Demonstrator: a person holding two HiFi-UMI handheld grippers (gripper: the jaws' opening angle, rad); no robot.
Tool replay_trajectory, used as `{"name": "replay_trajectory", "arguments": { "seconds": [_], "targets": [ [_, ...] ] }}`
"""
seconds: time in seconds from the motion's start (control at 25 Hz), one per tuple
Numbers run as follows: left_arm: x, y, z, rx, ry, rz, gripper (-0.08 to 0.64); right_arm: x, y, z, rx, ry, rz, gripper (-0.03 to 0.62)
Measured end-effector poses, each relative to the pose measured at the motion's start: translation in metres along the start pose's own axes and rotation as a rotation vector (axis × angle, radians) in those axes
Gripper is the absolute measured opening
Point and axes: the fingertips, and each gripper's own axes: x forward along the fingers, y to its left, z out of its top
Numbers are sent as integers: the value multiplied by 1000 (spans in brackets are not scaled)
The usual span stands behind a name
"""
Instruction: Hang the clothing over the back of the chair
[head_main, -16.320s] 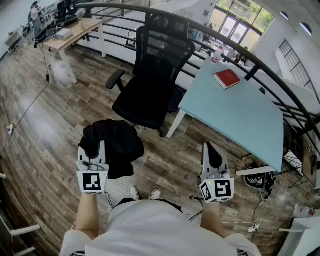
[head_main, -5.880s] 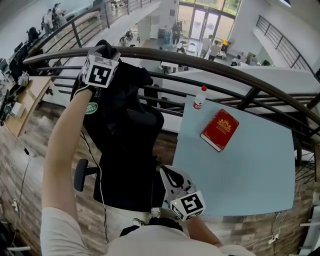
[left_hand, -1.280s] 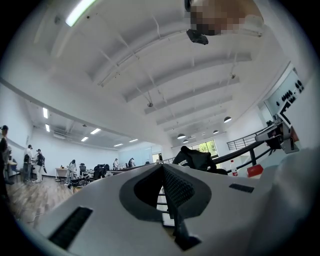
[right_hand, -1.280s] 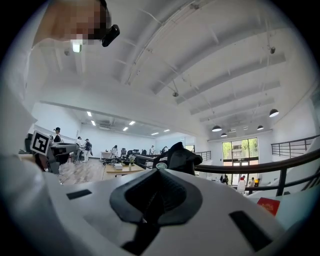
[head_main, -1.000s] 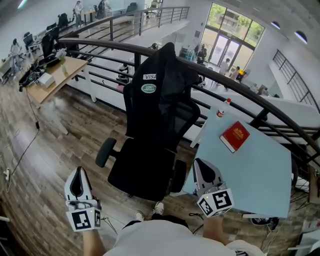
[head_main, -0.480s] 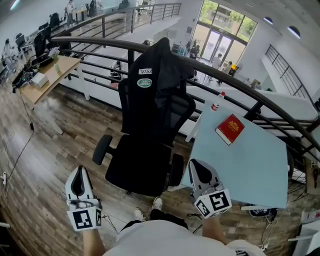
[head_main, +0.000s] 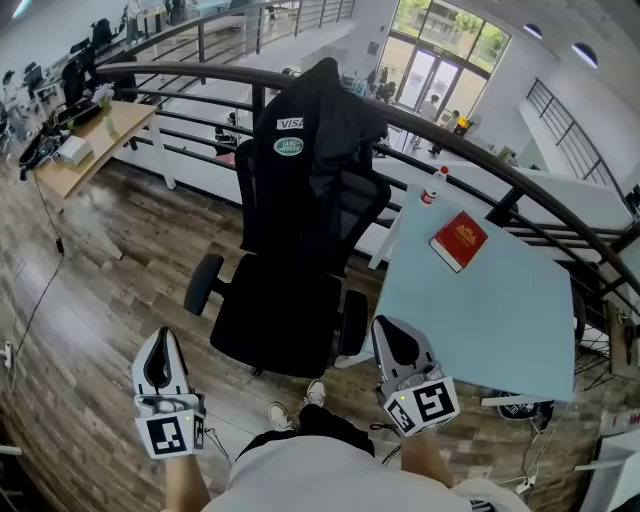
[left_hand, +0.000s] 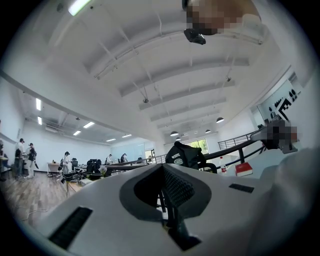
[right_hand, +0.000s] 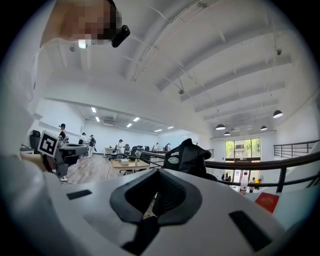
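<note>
Left gripper view looks along the left claw (left_hand: 166, 180), whose two dark pads are pressed together with nothing between them. The right gripper view gives the same reading for the right claw (right_hand: 156, 192): its pads meet, and no fabric is caught in them. In the head view both claws sit low, close to the person's body. They are on either side of the person's shoes on the wood-plank floor (head_main: 90, 290) and well apart from the chair.

Ahead of them stands the black mesh office chair with armrests (head_main: 275, 315), just beside the near left corner of the light blue table (head_main: 480, 300). The black garment with a green oval badge (head_main: 310, 130) lies draped over the top of the chair's back. It covers the headrest and hangs down the front of the backrest, with the badge facing the person. How far it falls behind the backrest cannot be seen. A red book (head_main: 458, 240) lies near the table's far edge, and a small white bottle with a red cap (head_main: 432, 187) stands at its far left corner.

Judged from this, the hanging step looks done, since the garment rests on the chair's back and neither claw holds it. The next move calls for little. If the drape looks uneven, one claw would have to spread, reach up to the top of the backrest and pull the fabric level.
</note>
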Motion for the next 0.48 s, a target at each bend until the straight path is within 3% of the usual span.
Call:
{"name": "replay_trajectory", "arguments": {
  "seconds": [0.48],
  "targets": [
    [5,-4,5,0,-7,-11,21,-6,-7,2,-6,-6,-23,18]
  ]
}}
